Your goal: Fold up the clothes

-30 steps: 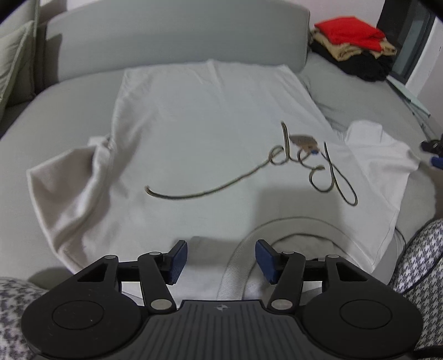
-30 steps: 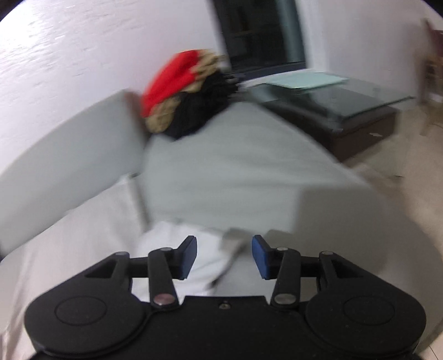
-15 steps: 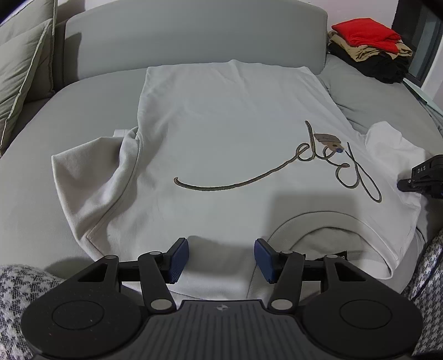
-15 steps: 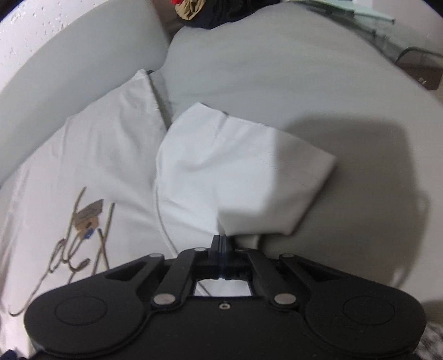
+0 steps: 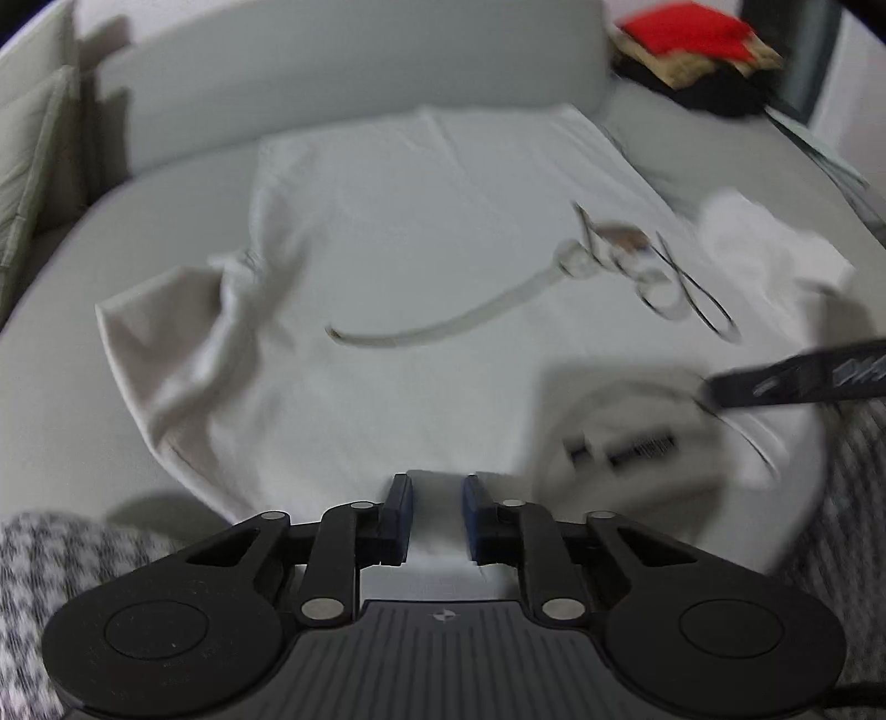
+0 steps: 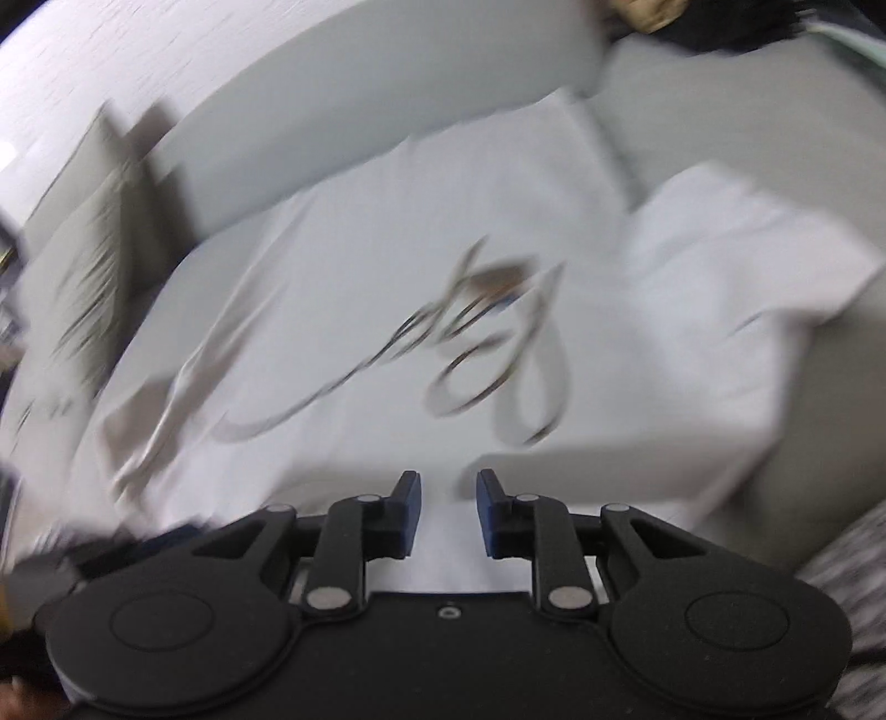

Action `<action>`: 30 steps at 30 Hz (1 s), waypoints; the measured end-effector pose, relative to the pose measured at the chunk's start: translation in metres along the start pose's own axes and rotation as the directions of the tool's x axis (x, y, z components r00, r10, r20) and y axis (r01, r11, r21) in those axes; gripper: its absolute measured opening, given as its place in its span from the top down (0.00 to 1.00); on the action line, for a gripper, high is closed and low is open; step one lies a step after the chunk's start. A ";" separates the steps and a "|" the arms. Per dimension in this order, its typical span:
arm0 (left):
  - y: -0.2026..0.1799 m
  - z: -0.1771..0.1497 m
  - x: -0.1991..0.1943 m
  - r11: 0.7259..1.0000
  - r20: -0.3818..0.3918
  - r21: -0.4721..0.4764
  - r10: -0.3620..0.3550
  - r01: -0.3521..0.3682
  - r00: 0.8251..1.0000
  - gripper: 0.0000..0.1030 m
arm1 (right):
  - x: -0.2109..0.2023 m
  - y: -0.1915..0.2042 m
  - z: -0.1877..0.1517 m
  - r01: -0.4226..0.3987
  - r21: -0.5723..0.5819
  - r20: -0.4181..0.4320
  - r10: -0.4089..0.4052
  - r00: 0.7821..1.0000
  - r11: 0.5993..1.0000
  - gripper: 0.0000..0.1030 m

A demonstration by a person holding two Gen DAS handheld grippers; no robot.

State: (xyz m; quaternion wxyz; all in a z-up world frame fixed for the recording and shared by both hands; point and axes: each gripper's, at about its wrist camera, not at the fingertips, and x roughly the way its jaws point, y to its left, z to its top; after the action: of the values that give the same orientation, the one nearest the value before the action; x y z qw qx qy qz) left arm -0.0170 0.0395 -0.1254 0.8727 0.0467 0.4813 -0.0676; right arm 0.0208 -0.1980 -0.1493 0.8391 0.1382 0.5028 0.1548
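Both views motion-blurred. White T-shirt (image 5: 421, 266) lies spread on the grey sofa (image 5: 55, 354), collar at the near edge, script print across the chest. Left gripper (image 5: 437, 515): jaws part open at the near shoulder hem, fabric between them, contact unclear. Right gripper (image 6: 448, 512): jaws part open over the near edge, nothing visibly clamped. Collar label unreadable. Left sleeve bunched, right sleeve (image 6: 742, 288) flat. Clothes pile (image 5: 698, 50) far right, partly cut off.
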 end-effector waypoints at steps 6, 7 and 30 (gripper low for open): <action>0.046 -0.016 -0.040 0.976 0.108 -0.166 -0.126 0.143 0.986 0.85 | -0.008 0.016 0.000 -0.047 0.007 -0.154 0.047 0.987 0.999 0.76; 0.060 -0.016 -0.047 0.966 0.167 -0.213 -0.108 0.143 0.980 0.80 | -0.012 0.017 0.001 -0.067 0.007 -0.125 0.067 0.990 0.998 0.67; 0.270 0.009 0.088 0.108 0.379 -0.868 -0.486 0.484 0.787 0.48 | 0.024 0.029 0.008 -0.121 0.109 -0.064 0.128 0.990 0.987 0.36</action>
State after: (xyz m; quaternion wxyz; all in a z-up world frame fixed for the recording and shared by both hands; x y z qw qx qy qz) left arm 0.0808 0.2984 -0.1909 0.6544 -0.6307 0.4135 -0.0543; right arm 0.0349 -0.1623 -0.1539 0.8011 0.2075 0.5301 0.1851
